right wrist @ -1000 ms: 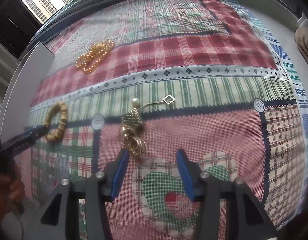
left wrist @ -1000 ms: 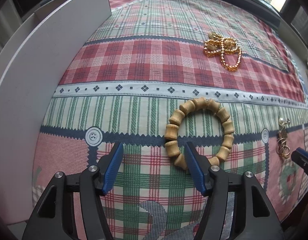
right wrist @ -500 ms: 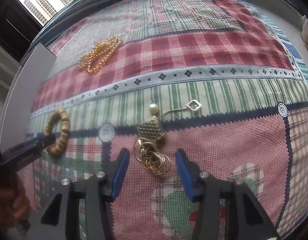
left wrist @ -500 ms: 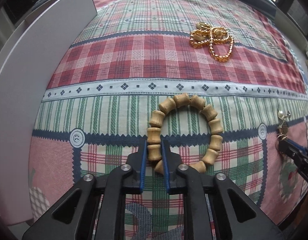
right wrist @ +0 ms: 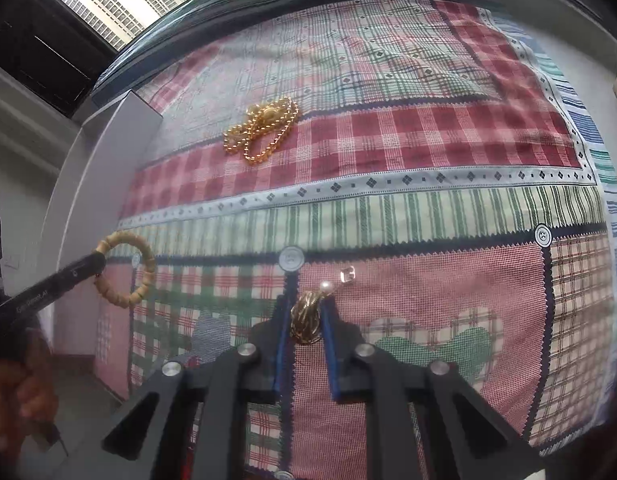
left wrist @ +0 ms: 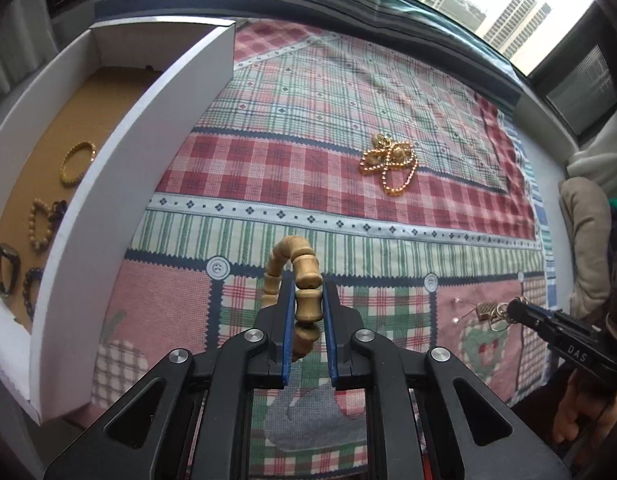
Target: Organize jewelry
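Observation:
My left gripper (left wrist: 307, 292) is shut on a wooden bead bracelet (left wrist: 304, 276) and holds it lifted above the patchwork cloth; the bracelet also shows in the right wrist view (right wrist: 126, 268). My right gripper (right wrist: 305, 312) is shut on a gold ring earring cluster (right wrist: 306, 318) with a pearl and a small clear charm (right wrist: 347, 274), low over the cloth; it also shows in the left wrist view (left wrist: 493, 314). A gold bead necklace (left wrist: 390, 164) lies further back on the red check band, also in the right wrist view (right wrist: 260, 130).
A white open box (left wrist: 120, 184) with a tan floor stands at the left and holds several bracelets (left wrist: 77, 158). The checked cloth (right wrist: 428, 152) covers the table. A window and a dark sill run along the back. Folded fabric (left wrist: 584, 240) lies at the right edge.
My left gripper has shut on the wooden bracelet and lifted it off the cloth. My right gripper has moved forward and shut on the gold earring cluster.

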The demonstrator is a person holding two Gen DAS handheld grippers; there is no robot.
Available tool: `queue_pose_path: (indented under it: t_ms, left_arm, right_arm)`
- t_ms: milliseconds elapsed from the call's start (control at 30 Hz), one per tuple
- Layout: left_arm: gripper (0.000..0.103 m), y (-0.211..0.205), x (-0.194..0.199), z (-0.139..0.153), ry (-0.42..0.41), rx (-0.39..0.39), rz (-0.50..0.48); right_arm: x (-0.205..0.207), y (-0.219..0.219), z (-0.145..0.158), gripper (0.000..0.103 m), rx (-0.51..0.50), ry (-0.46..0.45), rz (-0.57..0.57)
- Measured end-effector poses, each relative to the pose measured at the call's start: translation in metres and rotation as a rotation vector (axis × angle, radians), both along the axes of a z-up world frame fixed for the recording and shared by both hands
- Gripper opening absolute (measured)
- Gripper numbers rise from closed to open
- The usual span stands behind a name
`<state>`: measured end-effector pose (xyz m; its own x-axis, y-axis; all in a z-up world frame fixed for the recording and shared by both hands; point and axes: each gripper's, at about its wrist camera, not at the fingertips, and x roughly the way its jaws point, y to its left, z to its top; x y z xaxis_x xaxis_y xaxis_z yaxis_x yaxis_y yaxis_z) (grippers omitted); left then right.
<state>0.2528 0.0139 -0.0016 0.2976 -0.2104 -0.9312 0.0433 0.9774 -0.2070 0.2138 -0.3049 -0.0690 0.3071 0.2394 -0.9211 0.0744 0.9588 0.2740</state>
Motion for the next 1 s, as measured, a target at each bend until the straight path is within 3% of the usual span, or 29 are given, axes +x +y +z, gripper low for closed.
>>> queue_pose_path:
  t_ms: [300,467,600,667,833,1000]
  left_arm:
    - [0.011,0.109,-0.021,0.091,-0.092,-0.021,0.278]
    - [0.012,0.171,-0.014,0.119,-0.152,0.013,0.420]
    - [0.012,0.205,0.001,0.113,-0.173,0.064,0.476]
    - [0.012,0.217,0.011,0.100,-0.160,0.087,0.489]
    - [0.012,0.245,0.028,0.062,-0.114,0.111,0.516]
    - [0.012,0.252,0.027,0.050,-0.094,0.104,0.532]
  right_arm:
    - [0.031,0.083,0.097,0.016,-0.036,-0.176,0.277]
    - [0.067,0.151,0.142,0.016,0.013,-0.297,0.422]
    - [0.105,0.214,0.152,0.016,0.073,-0.350,0.509]
    - [0.126,0.243,0.152,0.008,0.110,-0.363,0.542]
    - [0.179,0.308,0.137,0.005,0.128,-0.376,0.604]
    - [0.212,0.331,0.133,0.005,0.118,-0.376,0.592]
